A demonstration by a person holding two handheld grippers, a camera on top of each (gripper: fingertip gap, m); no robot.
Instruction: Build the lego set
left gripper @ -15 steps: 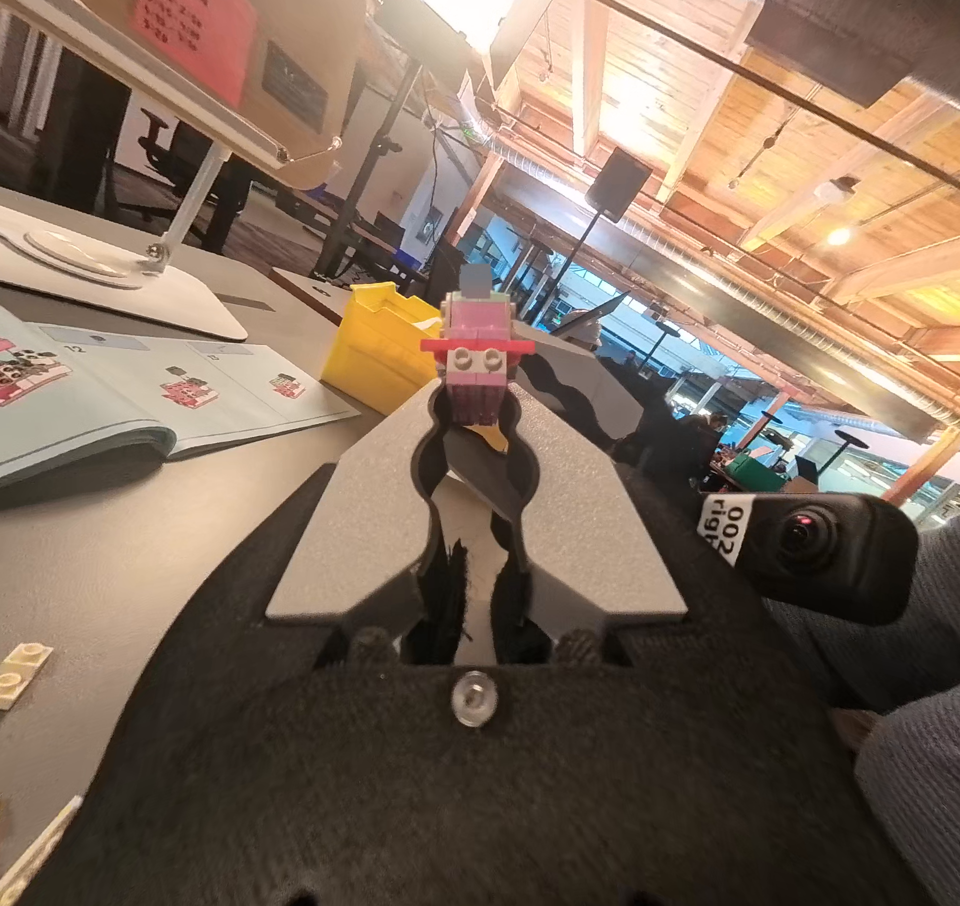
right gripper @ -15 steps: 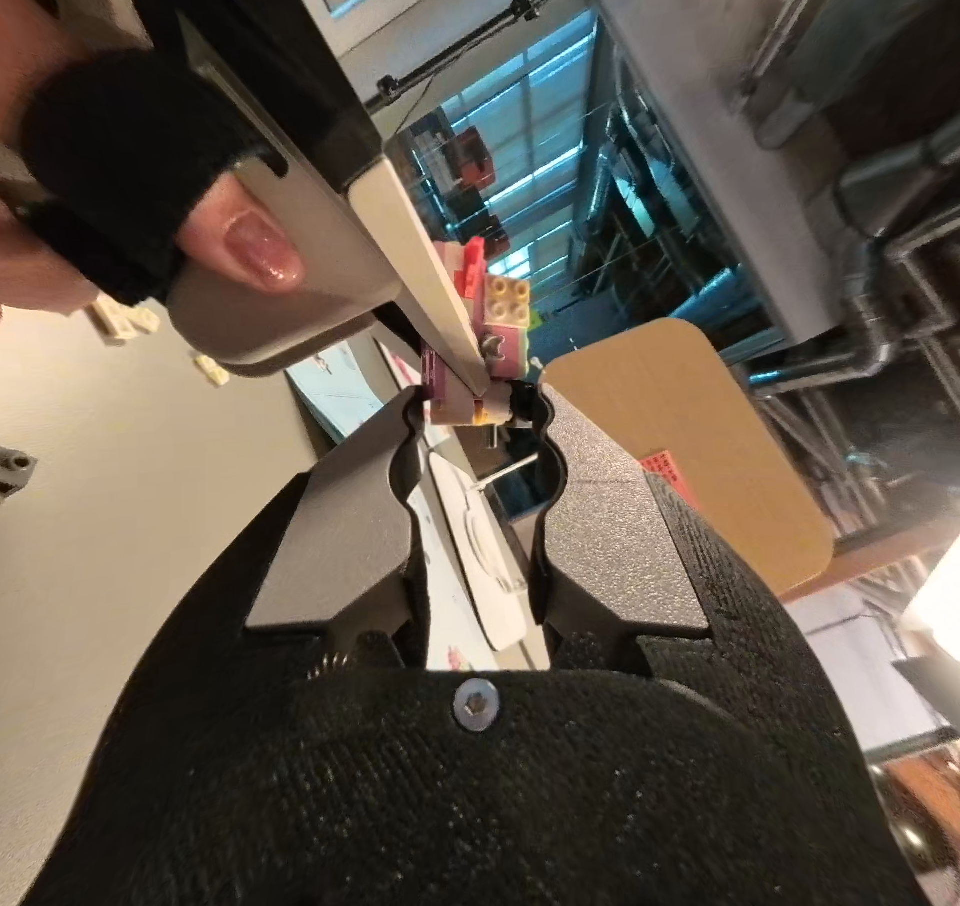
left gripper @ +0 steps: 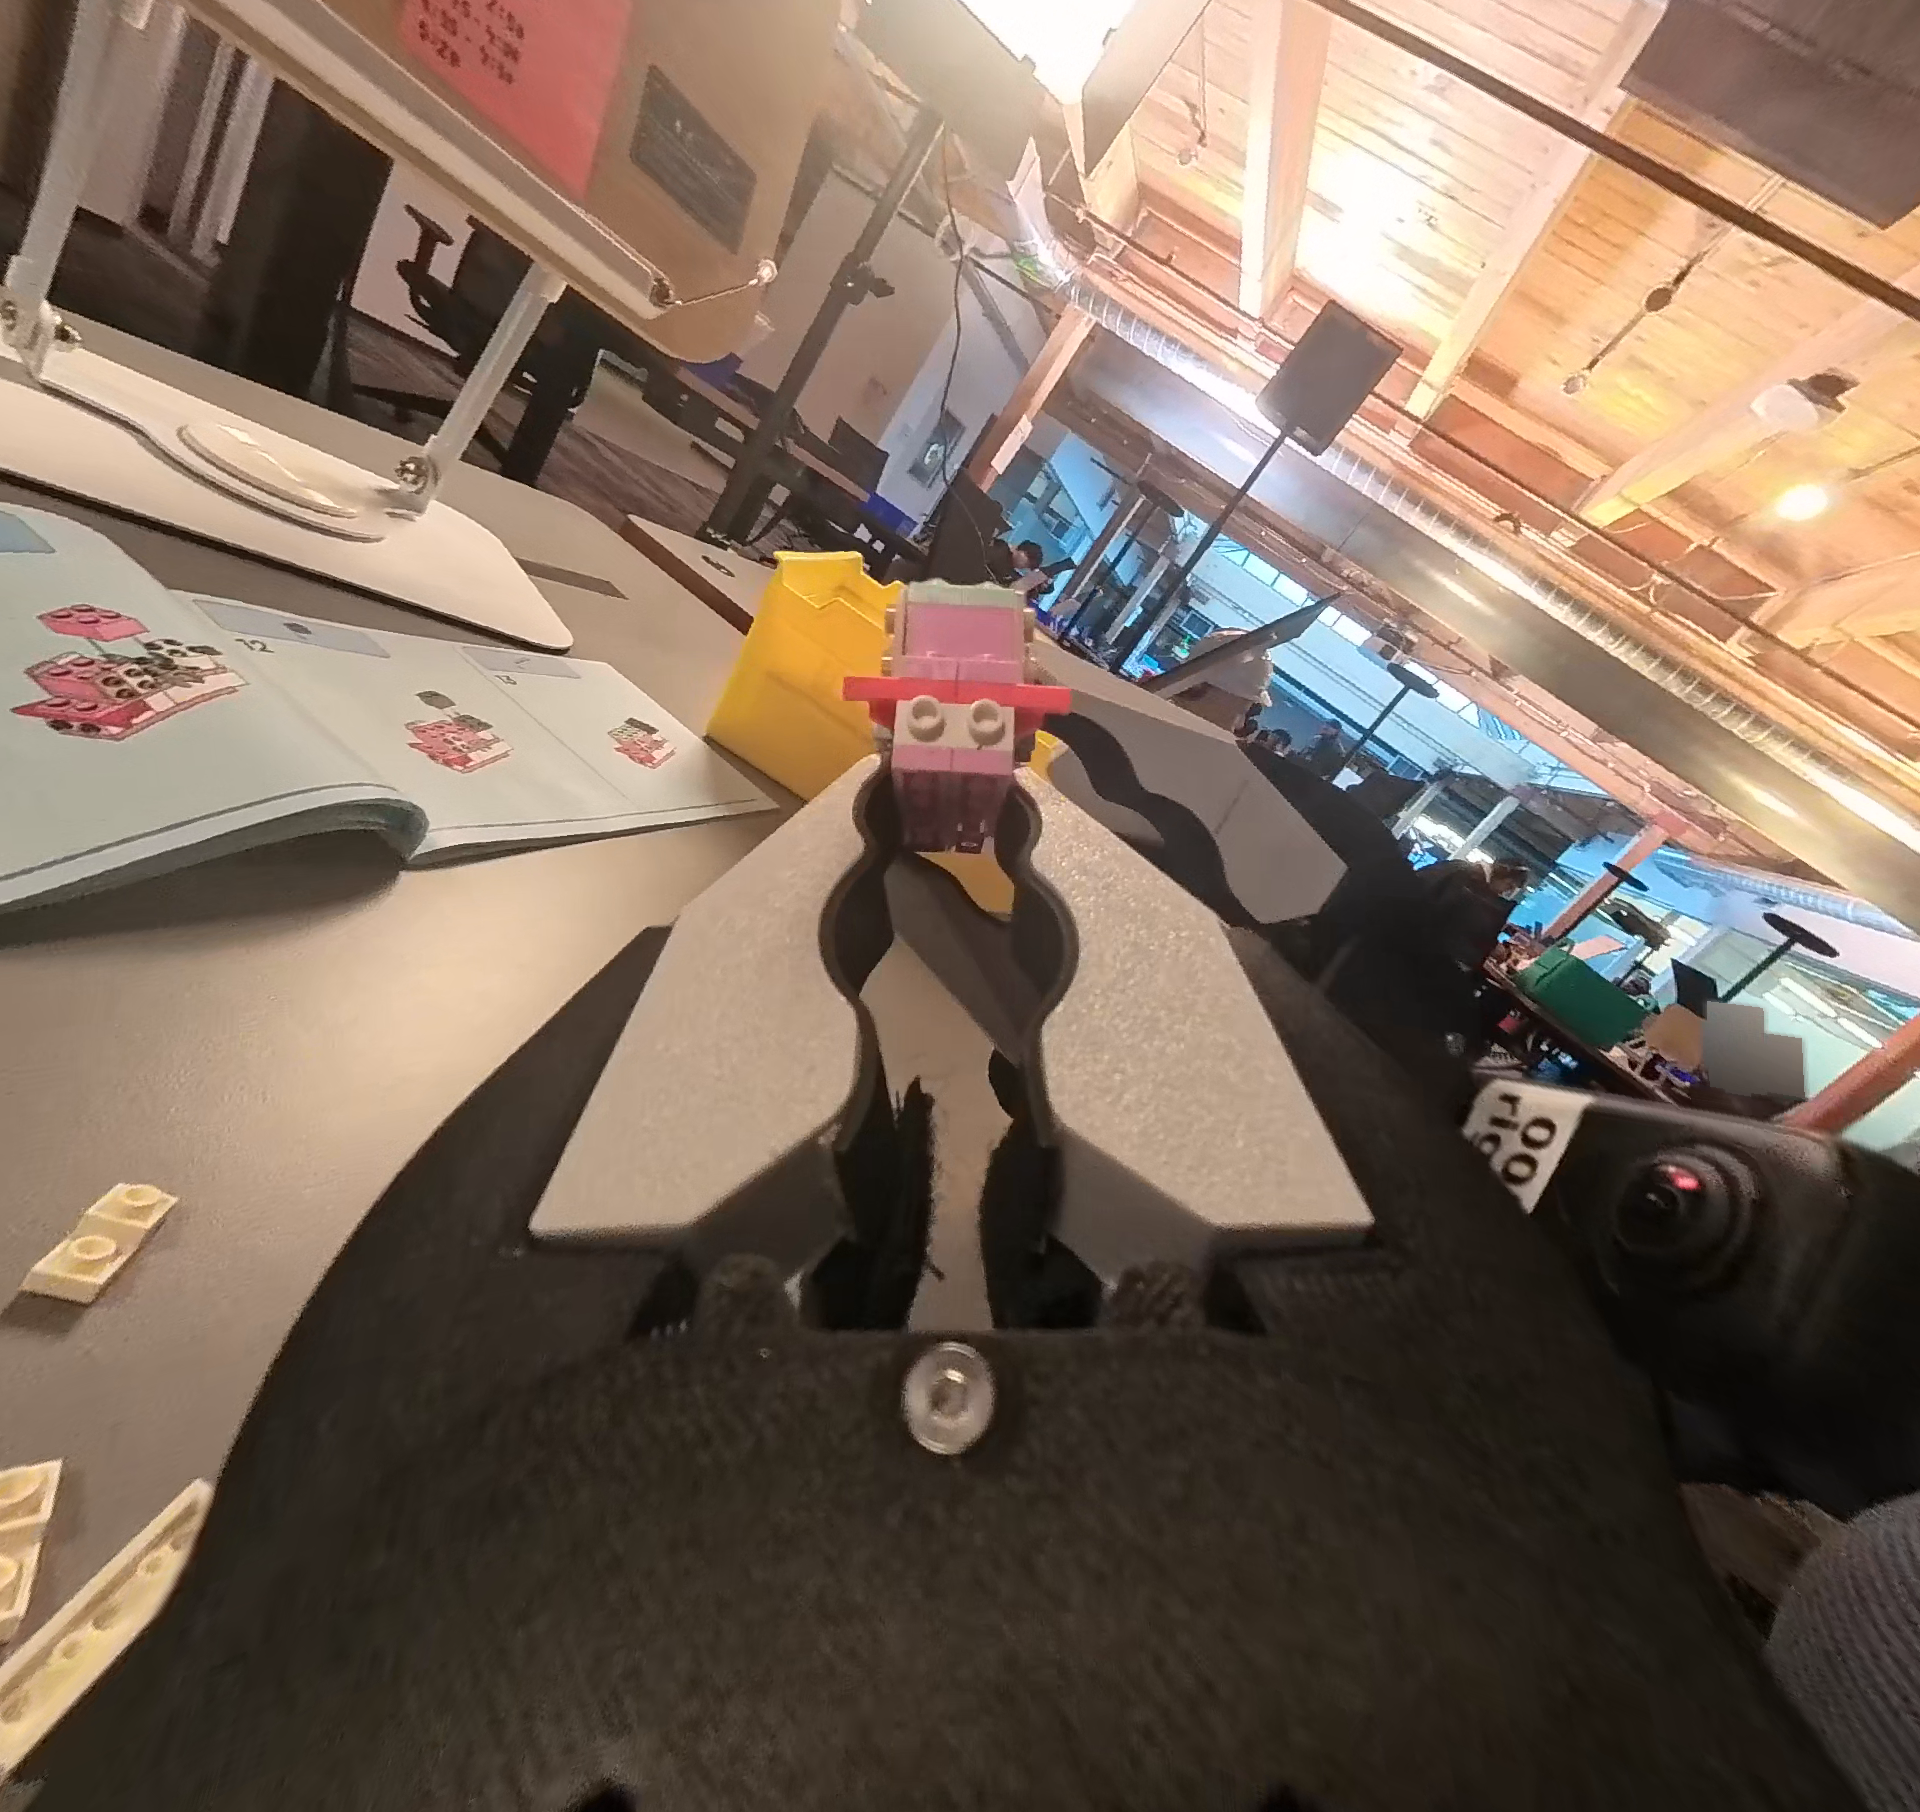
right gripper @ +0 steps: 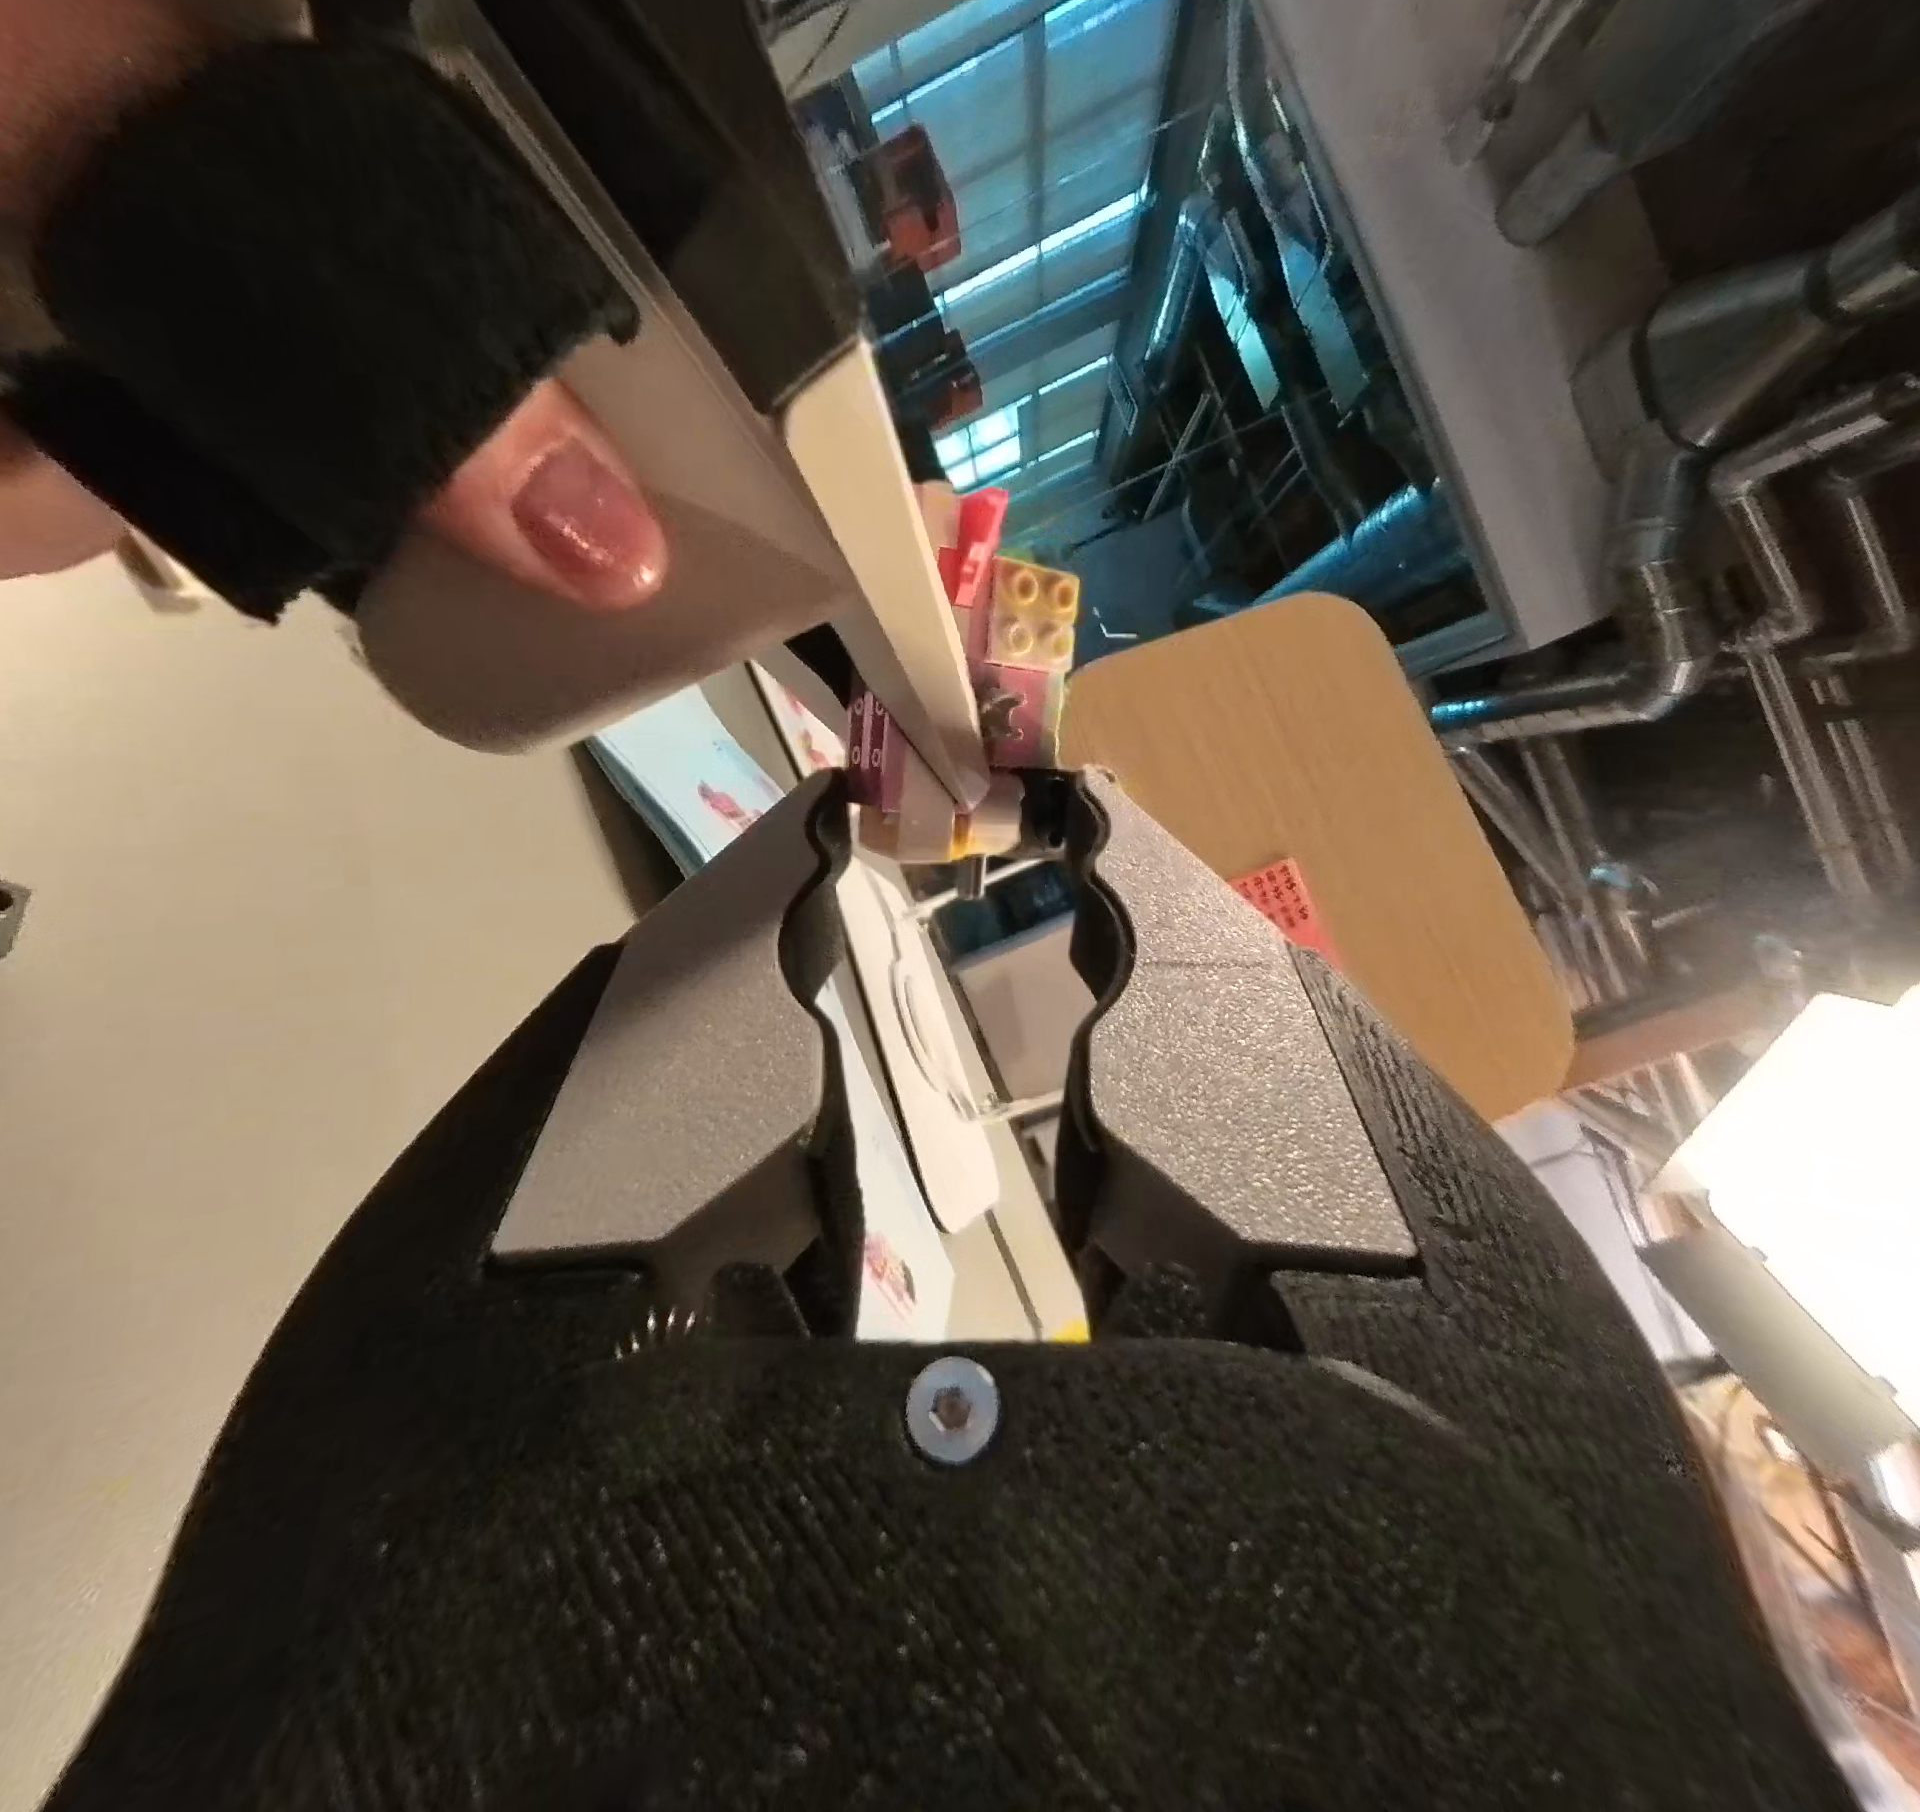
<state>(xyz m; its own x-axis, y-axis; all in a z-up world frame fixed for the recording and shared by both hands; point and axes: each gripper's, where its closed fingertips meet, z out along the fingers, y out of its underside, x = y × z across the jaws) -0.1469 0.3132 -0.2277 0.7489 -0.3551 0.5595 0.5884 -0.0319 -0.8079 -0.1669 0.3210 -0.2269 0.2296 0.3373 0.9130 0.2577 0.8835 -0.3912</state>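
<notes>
The left gripper (left gripper: 951,817) has its matte grey, wavy-edged fingers (left gripper: 769,941) clenched on the dark pink base of a small brick model (left gripper: 961,713), a studded plastic stack of pink, pale green and tan blocks with a thin red plate across its middle. It is held above the smooth grey bench (left gripper: 260,1014).

In the right wrist view the right gripper (right gripper: 951,817) has its fingers (right gripper: 717,941) set around the lower end of the same brick model (right gripper: 1023,619). The tan and purple end sits between the fingertips, the dark piece on its right side close against the right finger; I cannot tell whether both pads press on it. A hand (right gripper: 540,505) in a black knit fingerless sleeve rests on the left gripper's body.

On the bench lie an open instruction booklet (left gripper: 312,754) with pale blue glossy pages bearing printed brick drawings, flat cream studded plates (left gripper: 99,1243), and an angular yellow plastic bin (left gripper: 800,682). A light wooden board (left gripper: 727,17) on white metal legs carries a pink paper note (left gripper: 509,27) with handwriting. A white label (left gripper: 1517,1139) sits on the black camera housing.
</notes>
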